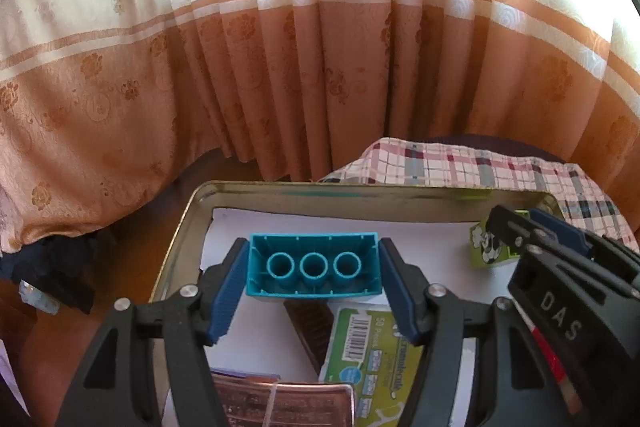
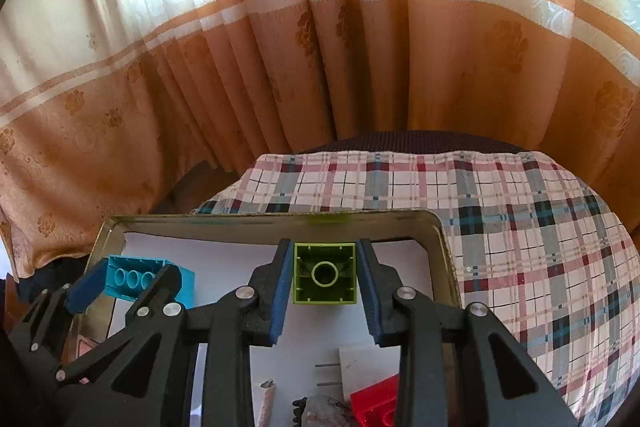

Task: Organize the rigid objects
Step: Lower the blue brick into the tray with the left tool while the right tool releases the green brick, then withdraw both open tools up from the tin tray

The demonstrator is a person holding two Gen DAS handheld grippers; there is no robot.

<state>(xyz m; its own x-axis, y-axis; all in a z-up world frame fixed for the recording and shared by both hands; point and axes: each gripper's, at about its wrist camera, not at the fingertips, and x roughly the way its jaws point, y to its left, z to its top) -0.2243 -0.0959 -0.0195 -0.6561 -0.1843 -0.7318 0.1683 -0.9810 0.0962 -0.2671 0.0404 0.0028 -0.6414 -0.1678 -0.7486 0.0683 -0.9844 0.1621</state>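
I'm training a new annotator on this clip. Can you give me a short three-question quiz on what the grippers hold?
1. True or false: the left gripper is shut on a teal brick.
2. The right gripper holds which brick? A red, B green, C white.
3. Both bricks hang over what container?

Key: 1 true. 2 B, the green brick. 3 The metal tin, lined with white paper.
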